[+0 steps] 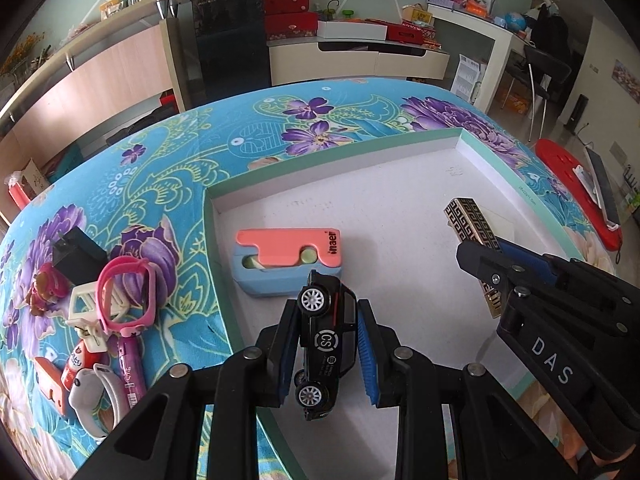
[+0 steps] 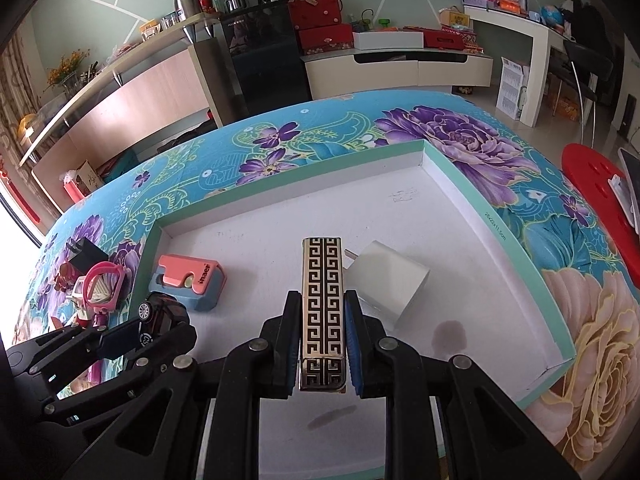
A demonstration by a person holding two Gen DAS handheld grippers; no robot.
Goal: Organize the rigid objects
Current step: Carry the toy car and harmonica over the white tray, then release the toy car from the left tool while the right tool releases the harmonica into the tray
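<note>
Over the white floor of the shallow teal-rimmed cardboard tray (image 1: pixel 486 162): left gripper (image 1: pixel 328 344) clamped on black die-cast toy car (image 1: pixel 326 344) (long axis along fingers, nose-down beside pink-and-blue plastic case (image 1: pixel 288 260)), right gripper (image 2: pixel 322 344) clamped on gold-and-black fret-patterned rectangular bar (image 2: pixel 322 304), nearer white charger cube (image 2: pixel 394 280).

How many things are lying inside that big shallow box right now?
2: a pink-and-blue case near the left wall, and a white charger beside the patterned bar. The grippers could hide more.

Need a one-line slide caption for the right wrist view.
Right gripper holds a patterned bar over the white tray.
</note>
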